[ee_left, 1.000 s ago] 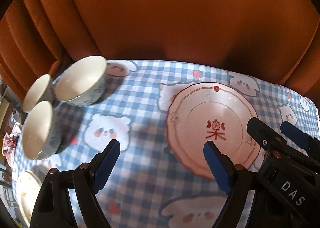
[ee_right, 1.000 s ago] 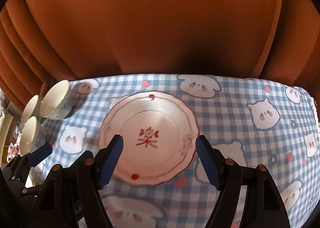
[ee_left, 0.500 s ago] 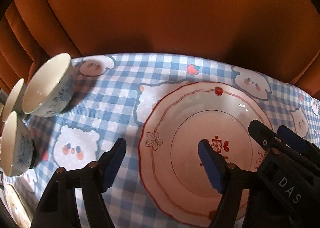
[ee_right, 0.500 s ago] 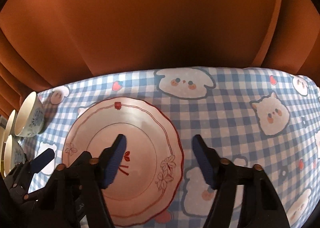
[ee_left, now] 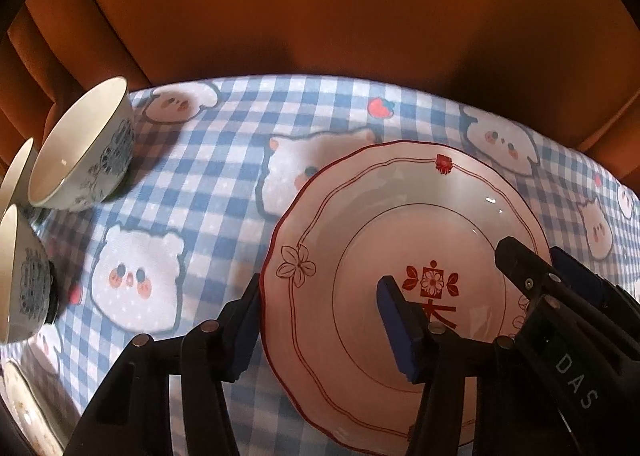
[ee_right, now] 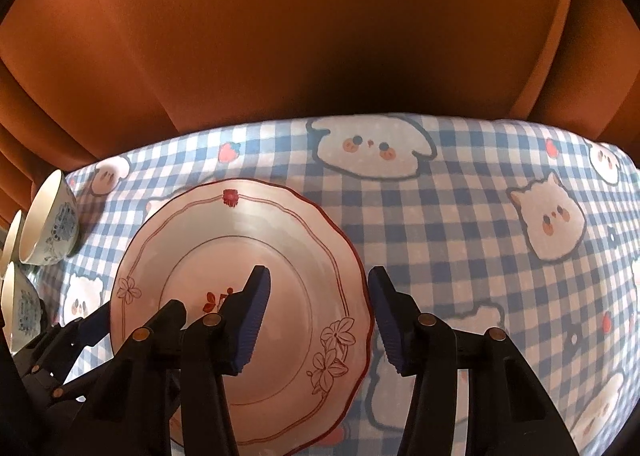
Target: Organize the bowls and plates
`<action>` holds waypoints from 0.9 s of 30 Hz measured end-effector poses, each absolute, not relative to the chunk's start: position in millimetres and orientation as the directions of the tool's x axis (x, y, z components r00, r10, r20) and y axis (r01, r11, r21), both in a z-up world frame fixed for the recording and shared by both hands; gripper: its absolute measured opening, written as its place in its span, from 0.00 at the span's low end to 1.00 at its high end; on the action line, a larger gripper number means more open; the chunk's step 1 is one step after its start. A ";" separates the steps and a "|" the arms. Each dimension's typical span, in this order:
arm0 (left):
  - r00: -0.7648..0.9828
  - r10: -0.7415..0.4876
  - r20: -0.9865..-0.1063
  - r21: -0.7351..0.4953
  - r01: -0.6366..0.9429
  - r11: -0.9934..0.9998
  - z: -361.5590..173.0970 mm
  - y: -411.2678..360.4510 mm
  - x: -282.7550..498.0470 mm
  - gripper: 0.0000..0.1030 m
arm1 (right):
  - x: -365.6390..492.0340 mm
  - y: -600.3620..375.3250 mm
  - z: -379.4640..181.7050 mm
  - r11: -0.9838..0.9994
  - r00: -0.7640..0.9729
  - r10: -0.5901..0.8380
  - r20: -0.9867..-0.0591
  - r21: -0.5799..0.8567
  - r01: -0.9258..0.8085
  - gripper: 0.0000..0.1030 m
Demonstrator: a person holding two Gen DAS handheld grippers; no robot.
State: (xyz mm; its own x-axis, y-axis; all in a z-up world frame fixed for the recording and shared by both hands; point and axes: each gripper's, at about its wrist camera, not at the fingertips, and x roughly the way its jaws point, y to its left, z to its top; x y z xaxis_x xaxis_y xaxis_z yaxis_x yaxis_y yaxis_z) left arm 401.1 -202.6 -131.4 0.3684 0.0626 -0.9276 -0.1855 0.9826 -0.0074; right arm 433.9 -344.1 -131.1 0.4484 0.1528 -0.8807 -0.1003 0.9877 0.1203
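Left gripper fingers straddling plate left rim, closing, no contact yet; right gripper likewise, right rim.

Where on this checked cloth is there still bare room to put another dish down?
Bare cloth lies right of the plate, out to the table edge, and between plate and bowls. The left side is crowded with bowls, and both tongs, left and right, straddle the plate's rims.

1 red-rimmed plate straddled by both tools. 3 bowls left of the left tool: bowl one, bowl two, bowl three mostly cut off. 2 tools: left tool, right tool.
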 end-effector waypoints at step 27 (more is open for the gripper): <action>0.292 0.023 -0.956 -0.022 -0.151 0.988 -127.0 -202.7 282.2 0.51 | 302.6 -341.8 -125.3 0.986 0.338 0.155 -0.928 0.122 -0.117 0.53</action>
State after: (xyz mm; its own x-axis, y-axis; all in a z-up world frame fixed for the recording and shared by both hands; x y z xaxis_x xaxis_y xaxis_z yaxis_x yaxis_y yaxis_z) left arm 282.2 -202.7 -127.0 0.2923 0.0232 -0.9560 -0.1513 0.9882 -0.0223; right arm 302.6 -341.8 -125.3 0.3378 0.1546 -0.9284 -0.1169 0.9857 0.1216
